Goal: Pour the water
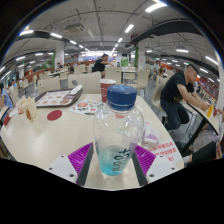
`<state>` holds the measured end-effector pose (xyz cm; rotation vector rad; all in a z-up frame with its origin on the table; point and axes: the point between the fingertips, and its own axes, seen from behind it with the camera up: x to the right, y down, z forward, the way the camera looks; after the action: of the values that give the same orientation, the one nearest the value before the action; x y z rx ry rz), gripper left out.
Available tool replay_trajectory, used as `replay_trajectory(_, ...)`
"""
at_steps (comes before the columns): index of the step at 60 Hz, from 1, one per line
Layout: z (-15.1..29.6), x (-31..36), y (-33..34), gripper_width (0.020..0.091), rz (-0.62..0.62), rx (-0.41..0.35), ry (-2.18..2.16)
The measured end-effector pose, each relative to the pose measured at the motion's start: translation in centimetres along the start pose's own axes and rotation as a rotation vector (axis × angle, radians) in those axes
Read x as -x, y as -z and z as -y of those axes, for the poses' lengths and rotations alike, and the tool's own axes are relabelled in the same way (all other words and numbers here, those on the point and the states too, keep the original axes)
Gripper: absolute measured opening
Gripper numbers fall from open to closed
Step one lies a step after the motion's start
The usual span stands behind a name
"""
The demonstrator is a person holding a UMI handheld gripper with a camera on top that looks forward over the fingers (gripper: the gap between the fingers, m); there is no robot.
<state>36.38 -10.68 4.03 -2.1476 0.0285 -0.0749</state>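
A clear plastic water bottle with a blue cap stands upright between the fingers of the gripper. The magenta pads lie against its lower sides left and right, so the jaws look clamped on the bottle, which fills most of the gap between them. Just beyond the bottle, a red cup stands on the white table, partly hidden by the cap. To the far left lies a tray with printed paper, and a small paper cup stands near the table's left edge. Bare table surface shows between the tray and the bottle. The table's right edge runs close beside the right finger. Past that edge, a person in a dark shirt sits leaning forward, well apart from the bottle. Far behind, rows of tables stretch under ceiling lights.
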Motion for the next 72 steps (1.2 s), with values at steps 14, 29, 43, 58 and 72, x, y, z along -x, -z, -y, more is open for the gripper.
replay_trajectory(14,0.6,-0.7,-0.7,0.0501,-0.032,-0.046,-0.046)
replay_trajectory(29,1.2,-1.1,-1.4,0.0455,-0.113,0.015,-0.078)
replay_trajectory(43,8.3,1.7,0.3,0.0458,-0.247,0.001,0.121)
replay_trajectory(58,21.6,11.4,1.2,0.0454,-0.389,-0.104,0.541)
replay_trajectory(72,27.3,24.1,-2.8,0.0454,-0.475,-0.146,1.063)
